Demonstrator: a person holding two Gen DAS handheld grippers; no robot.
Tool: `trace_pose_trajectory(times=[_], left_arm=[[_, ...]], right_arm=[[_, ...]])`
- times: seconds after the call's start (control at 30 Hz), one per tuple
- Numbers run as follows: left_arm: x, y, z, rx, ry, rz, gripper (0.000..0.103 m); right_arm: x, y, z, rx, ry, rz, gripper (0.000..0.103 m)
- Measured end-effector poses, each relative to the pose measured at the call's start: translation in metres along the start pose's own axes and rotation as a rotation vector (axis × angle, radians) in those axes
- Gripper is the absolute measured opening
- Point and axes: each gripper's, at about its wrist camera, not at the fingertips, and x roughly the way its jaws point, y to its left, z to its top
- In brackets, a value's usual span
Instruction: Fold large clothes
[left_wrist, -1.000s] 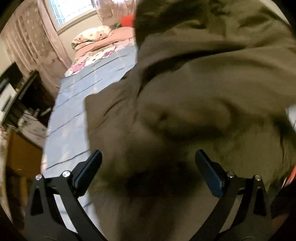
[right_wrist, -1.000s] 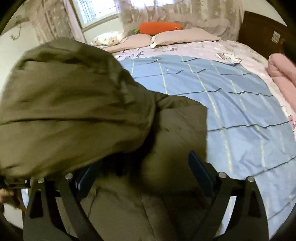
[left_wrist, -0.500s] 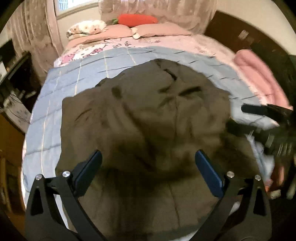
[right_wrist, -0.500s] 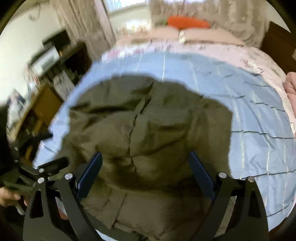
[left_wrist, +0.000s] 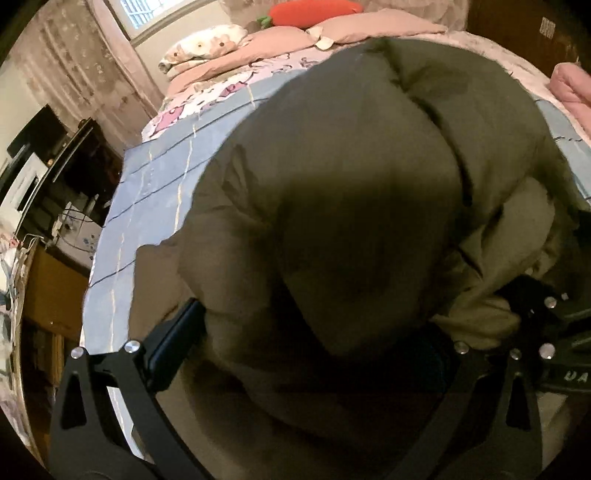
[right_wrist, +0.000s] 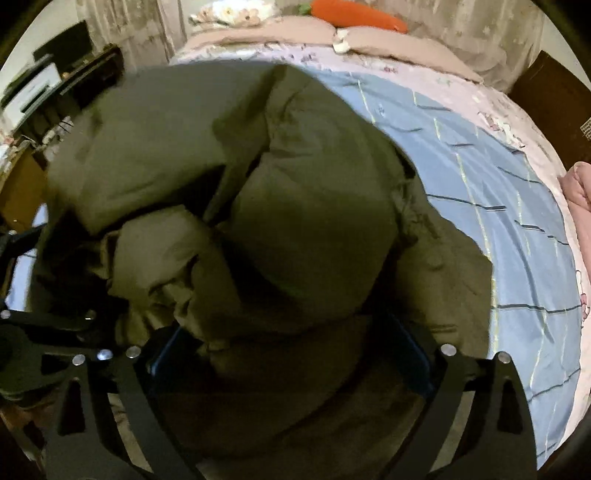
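Observation:
A large olive-green padded jacket (left_wrist: 351, 192) lies bunched on the blue checked bedspread (left_wrist: 155, 184). It fills both wrist views and also shows in the right wrist view (right_wrist: 295, 221). My left gripper (left_wrist: 306, 343) stands wide open, its jaws spread around a fold of the jacket that bulges between them. My right gripper (right_wrist: 291, 350) is also wide open over a thick fold of the jacket. The two grippers are close together: the right one shows at the right edge of the left wrist view (left_wrist: 546, 325).
Pink pillows (right_wrist: 280, 33) and an orange carrot-shaped cushion (right_wrist: 362, 18) lie at the head of the bed. A pink blanket (right_wrist: 580, 192) sits at the right edge. Dark shelves and a desk (left_wrist: 48, 177) stand left of the bed. Bare bedspread (right_wrist: 517, 221) extends to the right.
Both grippers have dropped low onto the jacket and moved close together. The jacket, spread flatter half a second ago, now bulges up in thick folds between the jaws.

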Motion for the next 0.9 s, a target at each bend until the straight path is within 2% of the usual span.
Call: trace_pose_trajectory(times=[0.27,0.43,0.5,0.57,0.63,0.73,0.8,0.9], left_arm=[[0.047,-0.008,-0.003,0.030,0.037,0.029,0.101],[0.054,-0.006,-0.004,0.039,0.041,0.005,0.101],[0.038,0.004,-0.001,0.040,0.025,-0.019,0.101],[0.006,0.020,0.002,-0.019,-0.019,-0.076,0.101],[-0.034,0.038,0.010,-0.066,-0.089,-0.122,0.101],[-0.076,0.053,0.031,-0.091,-0.184,-0.128,0.101],[-0.084,0.048,0.045,-0.088,-0.189,-0.127,0.101],[-0.064,0.033,0.072,-0.075,-0.142,-0.096,0.101]], right_arm=[[0.051,0.009,0.001,-0.034,0.041,-0.033,0.102],[0.042,0.011,0.000,-0.042,0.008,-0.030,0.102],[0.025,0.009,0.000,-0.068,-0.015,-0.010,0.102],[-0.004,0.002,0.000,-0.066,-0.044,0.034,0.102],[-0.033,-0.009,0.003,-0.031,-0.081,0.071,0.102],[-0.075,-0.028,0.023,0.064,-0.187,0.103,0.102],[-0.078,-0.032,0.042,0.106,-0.204,0.094,0.102],[-0.055,-0.029,0.069,0.131,-0.150,0.049,0.102]])
